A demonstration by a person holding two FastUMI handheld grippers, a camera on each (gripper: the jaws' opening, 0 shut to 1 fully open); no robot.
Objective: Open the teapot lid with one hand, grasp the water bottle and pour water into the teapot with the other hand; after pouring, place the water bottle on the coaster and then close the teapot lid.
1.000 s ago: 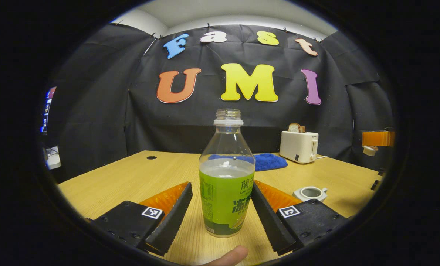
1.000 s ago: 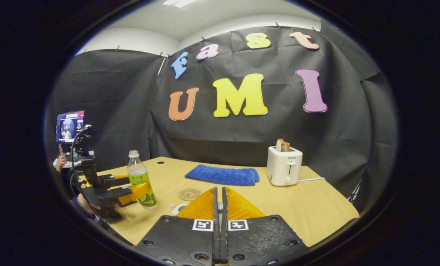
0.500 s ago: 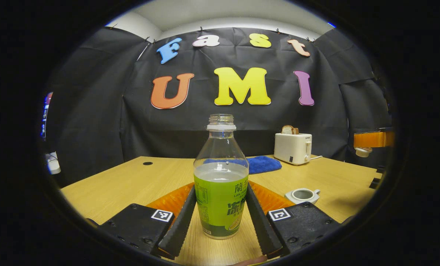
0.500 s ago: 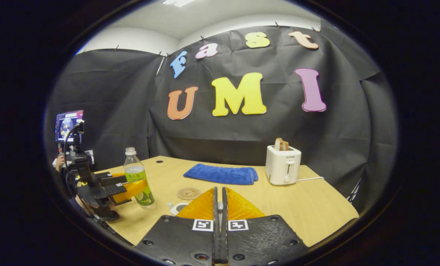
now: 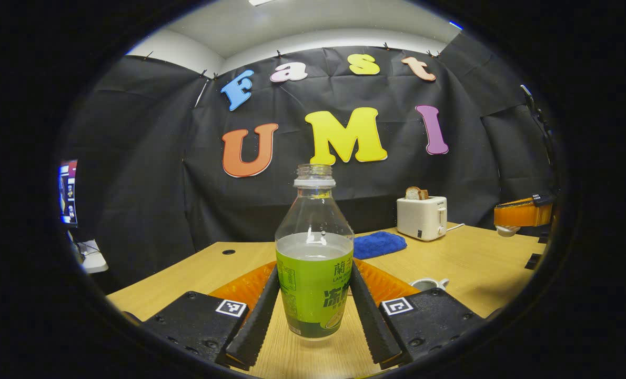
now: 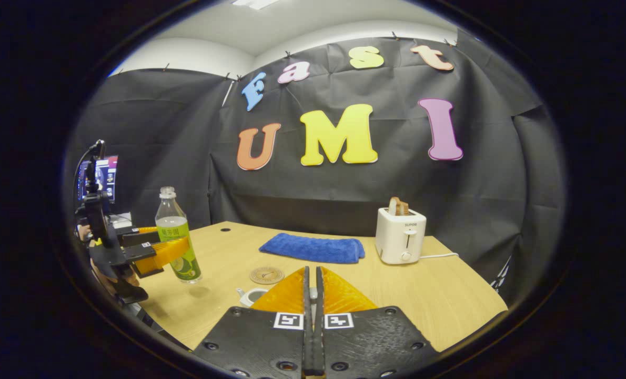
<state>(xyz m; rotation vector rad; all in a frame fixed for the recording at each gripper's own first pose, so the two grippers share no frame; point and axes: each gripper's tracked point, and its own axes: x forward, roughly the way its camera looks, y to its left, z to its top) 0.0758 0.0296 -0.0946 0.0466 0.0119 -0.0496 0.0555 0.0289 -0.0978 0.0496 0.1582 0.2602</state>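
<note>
The left gripper (image 5: 313,310) clamps the uncapped water bottle (image 5: 314,263), lifted off the counter (image 6: 407,287). The right gripper (image 6: 313,295), jaws closed, seemingly holds the lid. Next: tilt over the open teapot (image 5: 428,284).

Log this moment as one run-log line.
left hand-held gripper: shut on water bottle, off table | right hand-held gripper: shut, holding lid | teapot: open

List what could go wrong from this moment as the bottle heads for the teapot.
1. The water bottle has no cap and hangs above the table in the left gripper; a tilt too soon could spill.
2. The teapot mouth looks small, so the pour may miss.
3. The right gripper seems to hold the lid aloft; it could slip.
</note>
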